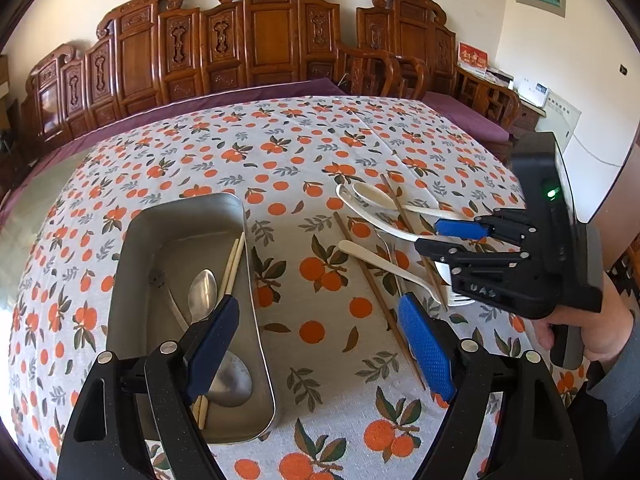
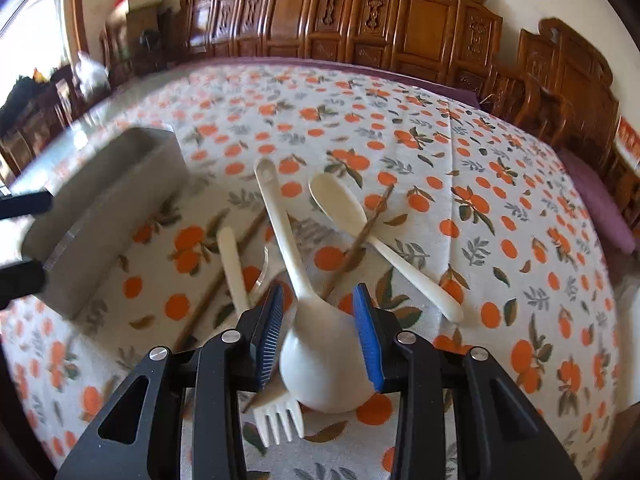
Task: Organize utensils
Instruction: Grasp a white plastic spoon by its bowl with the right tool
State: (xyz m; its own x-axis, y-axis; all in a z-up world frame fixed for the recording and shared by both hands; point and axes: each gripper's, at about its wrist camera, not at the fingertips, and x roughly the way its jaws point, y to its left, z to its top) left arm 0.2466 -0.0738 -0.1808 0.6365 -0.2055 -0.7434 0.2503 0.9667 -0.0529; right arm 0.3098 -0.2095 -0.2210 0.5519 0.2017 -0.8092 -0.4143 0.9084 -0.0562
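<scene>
A metal tray [image 1: 132, 248] holds two metal spoons [image 1: 203, 292] and pale chopsticks [image 1: 234, 264]. It also shows in the right wrist view [image 2: 116, 196]. My left gripper [image 1: 320, 344] is open and empty, its left finger over the tray's right side. To the right lies a pile of white spoons [image 1: 384, 236], a white fork [image 2: 276, 416] and brown chopsticks [image 1: 376, 296]. My right gripper [image 2: 318, 320] is open, its pads on either side of a white spoon [image 2: 308, 300] by its bowl. It also shows in the left wrist view [image 1: 444, 236].
The table has a cloth printed with oranges [image 1: 304, 144]. Carved wooden chairs [image 1: 272, 40] stand along its far edge. A purple cushion [image 2: 600, 204] lies at the right. My hand [image 1: 592, 332] holds the right gripper at the table's right side.
</scene>
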